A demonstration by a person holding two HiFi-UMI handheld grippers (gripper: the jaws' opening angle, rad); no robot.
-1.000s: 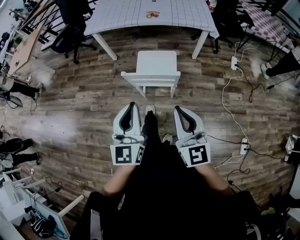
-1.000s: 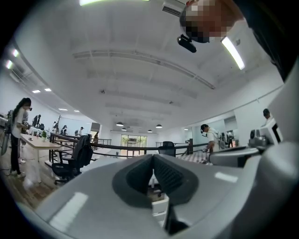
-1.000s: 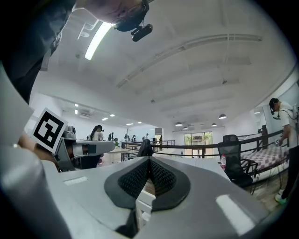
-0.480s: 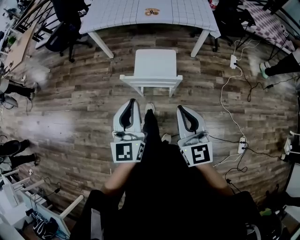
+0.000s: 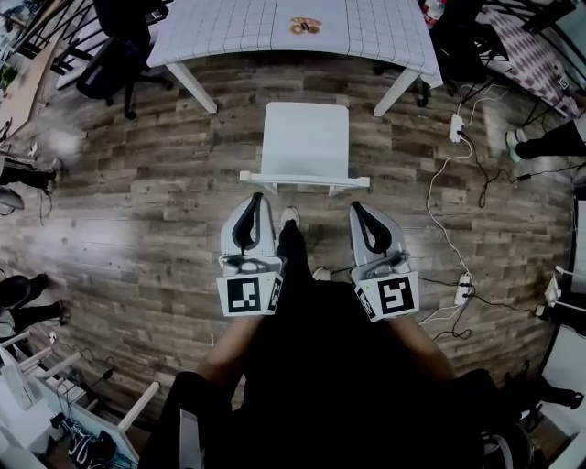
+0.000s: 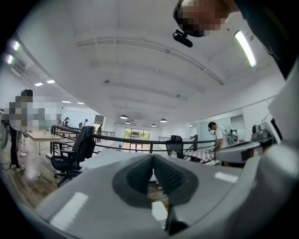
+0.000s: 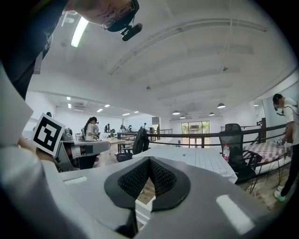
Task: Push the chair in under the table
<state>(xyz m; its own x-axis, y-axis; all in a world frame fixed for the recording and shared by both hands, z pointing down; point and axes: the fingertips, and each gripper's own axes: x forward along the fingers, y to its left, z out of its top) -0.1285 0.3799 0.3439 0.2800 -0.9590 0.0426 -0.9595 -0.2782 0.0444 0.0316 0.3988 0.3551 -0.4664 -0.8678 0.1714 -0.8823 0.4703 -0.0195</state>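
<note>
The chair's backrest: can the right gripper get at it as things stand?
Probably yes. The right gripper, jaws shut, points at the backrest near its right end, just short of it; only bare floor lies between.

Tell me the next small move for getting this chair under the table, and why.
Probably ease the left gripper and right gripper forward onto the backrest of the chair. Both have jaws together with nothing held and sit side by side just behind that backrest, while the chair stands out in front of the table, seat not under it.
</note>
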